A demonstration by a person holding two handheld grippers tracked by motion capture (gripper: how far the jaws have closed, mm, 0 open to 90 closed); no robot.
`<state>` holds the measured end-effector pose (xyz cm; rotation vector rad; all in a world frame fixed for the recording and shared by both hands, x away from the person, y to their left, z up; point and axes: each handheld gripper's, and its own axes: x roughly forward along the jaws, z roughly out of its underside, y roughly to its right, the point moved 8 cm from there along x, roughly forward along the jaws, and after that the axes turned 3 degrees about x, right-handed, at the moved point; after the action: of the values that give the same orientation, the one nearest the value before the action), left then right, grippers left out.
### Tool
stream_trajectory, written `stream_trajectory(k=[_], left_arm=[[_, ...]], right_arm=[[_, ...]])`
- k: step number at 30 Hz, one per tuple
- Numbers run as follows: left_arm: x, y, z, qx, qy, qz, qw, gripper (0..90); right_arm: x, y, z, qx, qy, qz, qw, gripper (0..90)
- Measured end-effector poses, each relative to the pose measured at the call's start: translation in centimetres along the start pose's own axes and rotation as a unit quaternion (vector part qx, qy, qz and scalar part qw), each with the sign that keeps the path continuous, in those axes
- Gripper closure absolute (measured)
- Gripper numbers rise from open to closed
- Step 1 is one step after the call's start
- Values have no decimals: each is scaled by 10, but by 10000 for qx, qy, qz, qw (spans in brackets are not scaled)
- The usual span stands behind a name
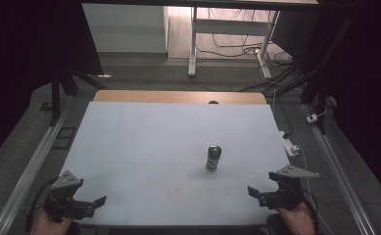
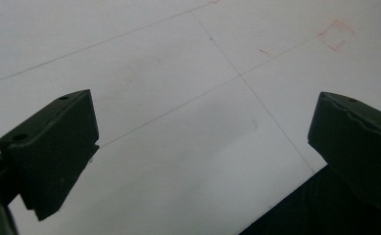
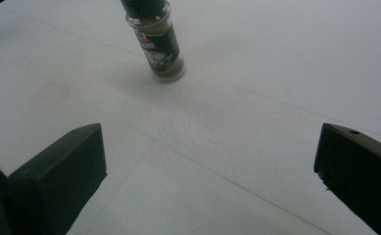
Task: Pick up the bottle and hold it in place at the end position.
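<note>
High view: one upright jar (image 1: 213, 158), probably spice; two grippers, left (image 1: 98, 201) and right (image 1: 253, 192), jaws wide, empty.

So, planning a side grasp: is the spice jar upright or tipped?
Upright: the spice jar stands on its base on the table, cap on top.

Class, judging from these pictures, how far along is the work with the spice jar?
Nothing looks done yet: the spice jar stands upright and untouched on the white table. In hand: the right gripper is open and faces the jar; the left gripper is open near the front edge. Reaching, grasping and moving the jar remain.
</note>
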<state>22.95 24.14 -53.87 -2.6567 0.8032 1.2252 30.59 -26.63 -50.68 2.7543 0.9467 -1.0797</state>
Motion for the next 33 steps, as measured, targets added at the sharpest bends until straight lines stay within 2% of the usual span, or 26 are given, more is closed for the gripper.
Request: stream_trajectory(k=[5,10,13,24,33], left_arm=[[-1,0,0,-55,44,109,9999,0],[-2,-1,0,-99,68,146,9998,0],[-2,-1,0,-111,85,169,9998,0],[-2,-1,0,-102,99,254,9996,0],[-2,0,0,-57,87,288,9995,0]], right_arm=[[0,-2,4,55,-201,-26,9998,0],[1,-6,8,-150,-381,104,9991,0],[0,-8,9,-238,-367,129,9990,0],[-2,-8,10,-171,-356,51,9992,0],[-1,-8,10,-242,-370,253,9987,0]])
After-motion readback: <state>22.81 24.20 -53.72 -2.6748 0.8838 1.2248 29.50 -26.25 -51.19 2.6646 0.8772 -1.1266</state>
